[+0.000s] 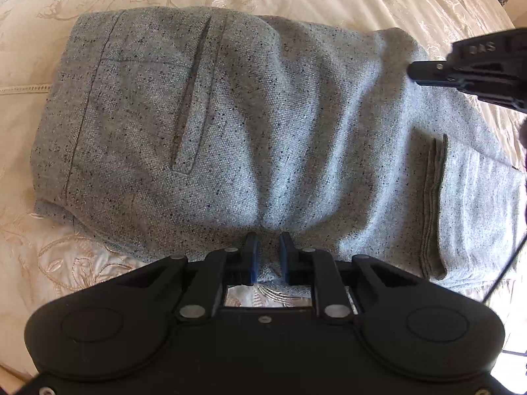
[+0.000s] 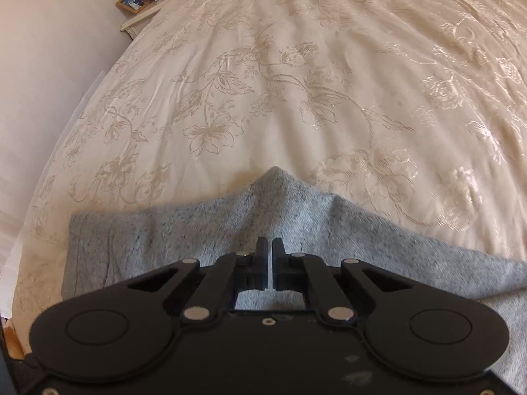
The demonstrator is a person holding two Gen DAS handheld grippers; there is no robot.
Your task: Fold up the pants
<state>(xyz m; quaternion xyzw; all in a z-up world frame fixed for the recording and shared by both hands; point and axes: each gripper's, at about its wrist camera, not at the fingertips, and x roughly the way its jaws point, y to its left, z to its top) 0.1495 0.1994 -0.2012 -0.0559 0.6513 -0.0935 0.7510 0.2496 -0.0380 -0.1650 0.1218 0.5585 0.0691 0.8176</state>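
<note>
Grey speckled woven pants [image 1: 237,125] lie folded, bunched, on cream floral bedspread [image 2: 296,82], near its left edge. Left gripper [image 1: 267,256]: fingers narrow, pinching near fold. Right gripper [image 2: 269,256]: fingers closed, nipping cloth. Soft, light, limp; grip doubled edges.

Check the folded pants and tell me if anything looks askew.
The pants are folded but puckered: fabric bunches into ridges at the left gripper, and a loose flap sticks out on the right.
</note>
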